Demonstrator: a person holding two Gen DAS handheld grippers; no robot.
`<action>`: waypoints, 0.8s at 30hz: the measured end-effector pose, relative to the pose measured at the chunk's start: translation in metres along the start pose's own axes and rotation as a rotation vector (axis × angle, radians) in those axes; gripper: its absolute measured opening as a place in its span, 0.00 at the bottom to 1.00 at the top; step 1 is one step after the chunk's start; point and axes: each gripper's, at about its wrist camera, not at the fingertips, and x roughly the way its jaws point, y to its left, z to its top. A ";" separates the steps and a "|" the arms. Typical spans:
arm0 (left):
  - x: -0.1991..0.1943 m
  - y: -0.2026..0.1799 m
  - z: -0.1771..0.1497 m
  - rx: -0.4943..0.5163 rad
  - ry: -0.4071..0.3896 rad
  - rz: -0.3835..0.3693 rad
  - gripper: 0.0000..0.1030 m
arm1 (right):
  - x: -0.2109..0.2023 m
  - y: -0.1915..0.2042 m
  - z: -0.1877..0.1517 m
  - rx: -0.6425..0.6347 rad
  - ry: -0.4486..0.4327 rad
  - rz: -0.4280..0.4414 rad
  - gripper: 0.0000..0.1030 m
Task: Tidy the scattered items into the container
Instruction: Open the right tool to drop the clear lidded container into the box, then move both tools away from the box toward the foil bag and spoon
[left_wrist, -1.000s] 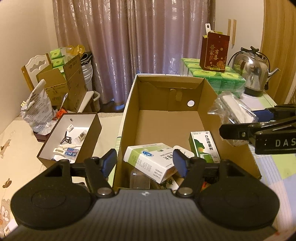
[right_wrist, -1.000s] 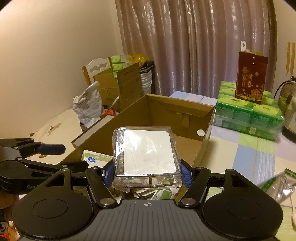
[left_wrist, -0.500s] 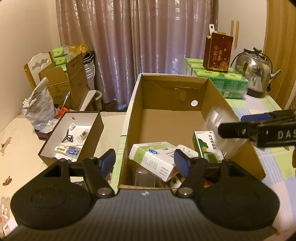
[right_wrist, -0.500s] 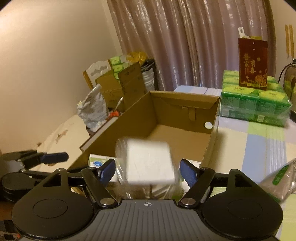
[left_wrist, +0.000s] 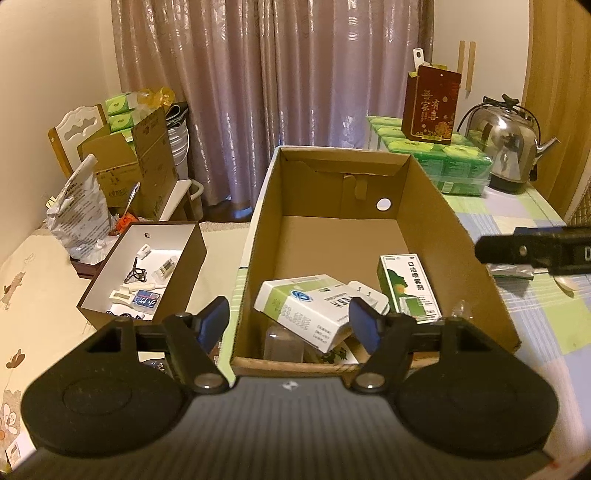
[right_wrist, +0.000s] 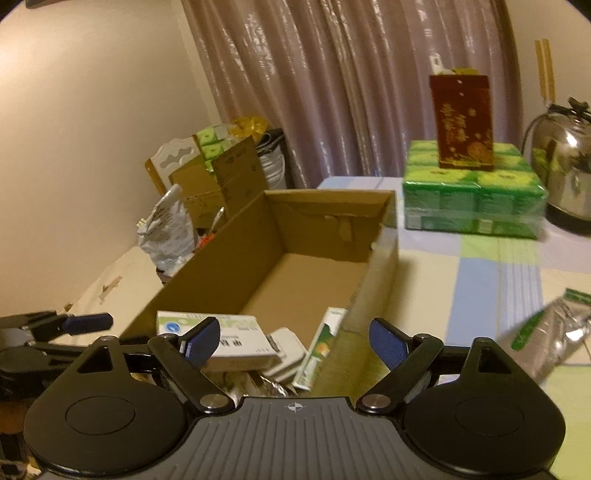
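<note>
The cardboard box (left_wrist: 436, 221) sits straight ahead of your left gripper (left_wrist: 290, 323), its near end just past and below the fingertips. Inside that near end lies a white and green carton (left_wrist: 306, 308), tilted on the pile, directly between and just beyond your left fingers. To its right stands a green box (left_wrist: 408, 284) with a face printed on it, leaning against the right wall of the cardboard box. A small white packet (left_wrist: 365, 293) lies between the two. The far half of the cardboard box shows bare floor.

Your left gripper's jaws stand partly apart and have just been opening, with nothing between the pads. They hang over the near rim.

From your right gripper (right_wrist: 293, 339), the cardboard box (right_wrist: 255, 236) lies ahead and to the left; the white and green carton (right_wrist: 236, 338) is just behind the left fingertip, and the green box (right_wrist: 321, 350) stands on edge between the fingers, lower down. The jaws are spread wide, have just been opening, and grip nothing.

A clear bag with a green label (right_wrist: 546, 332) lies on the checked tablecloth (right_wrist: 495, 273) to the right of the right gripper, outside the cardboard box. Farther ahead, green tissue packs (right_wrist: 472, 203) carry a red gift box (right_wrist: 463, 122), with a steel kettle (right_wrist: 565, 173) to their right.
</note>
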 end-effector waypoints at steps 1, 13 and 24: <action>-0.002 -0.002 0.000 0.001 -0.001 -0.001 0.66 | -0.003 -0.002 -0.002 0.004 0.000 -0.005 0.83; -0.021 -0.034 0.001 0.041 -0.014 -0.027 0.72 | -0.043 -0.033 -0.024 0.050 0.003 -0.069 0.84; -0.038 -0.078 0.009 0.085 -0.056 -0.091 0.92 | -0.094 -0.074 -0.044 0.096 -0.005 -0.152 0.89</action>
